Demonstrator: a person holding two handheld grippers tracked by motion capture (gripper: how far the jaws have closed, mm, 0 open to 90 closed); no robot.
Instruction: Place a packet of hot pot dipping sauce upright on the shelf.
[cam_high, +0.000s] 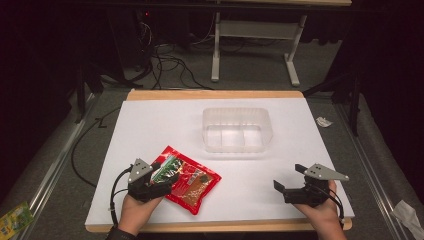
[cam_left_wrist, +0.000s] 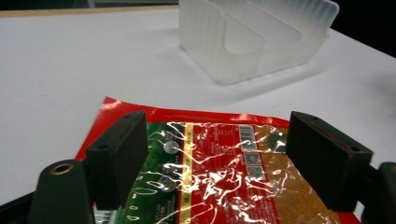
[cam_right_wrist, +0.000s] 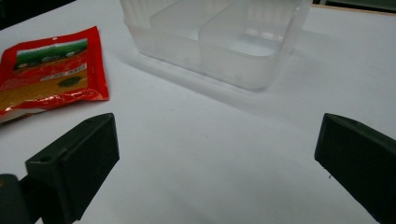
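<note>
Two open grippers, left gripper (cam_high: 161, 181) over red packet (cam_high: 192, 182)

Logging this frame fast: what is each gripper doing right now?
Left gripper: open, fingers either side of the flat red foil packet, not gripping it.
Right gripper: open, holding nothing.

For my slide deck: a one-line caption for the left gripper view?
Left gripper open above a red snack packet, clear divided container beyond.
</note>
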